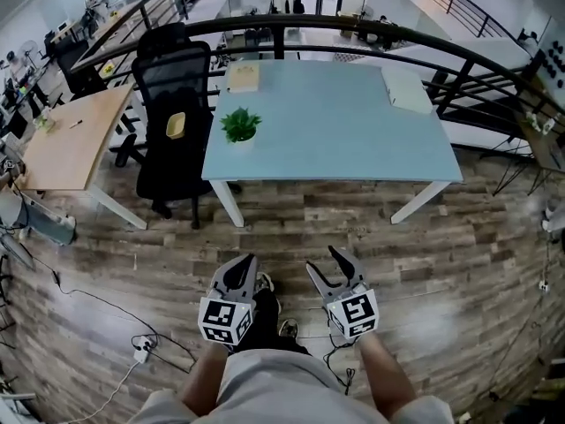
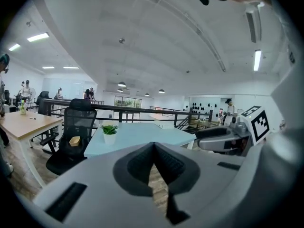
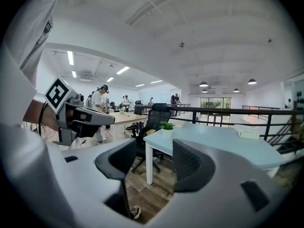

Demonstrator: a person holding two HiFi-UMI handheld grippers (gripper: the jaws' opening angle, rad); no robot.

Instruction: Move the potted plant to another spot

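Observation:
The potted plant, green leaves in a small white pot, stands near the left front corner of the light blue table. Both grippers hang low over the wooden floor, well short of the table. My left gripper is shut, its jaws meeting at the tip with nothing between them. My right gripper is open and holds nothing. In the left gripper view the plant shows far beyond the left gripper. In the right gripper view the plant sits beyond the gap of the right gripper.
A black office chair stands at the table's left side, next to a wooden desk. A tan box and a white box lie on the table's far part. A dark railing curves behind. Cables trail on the floor.

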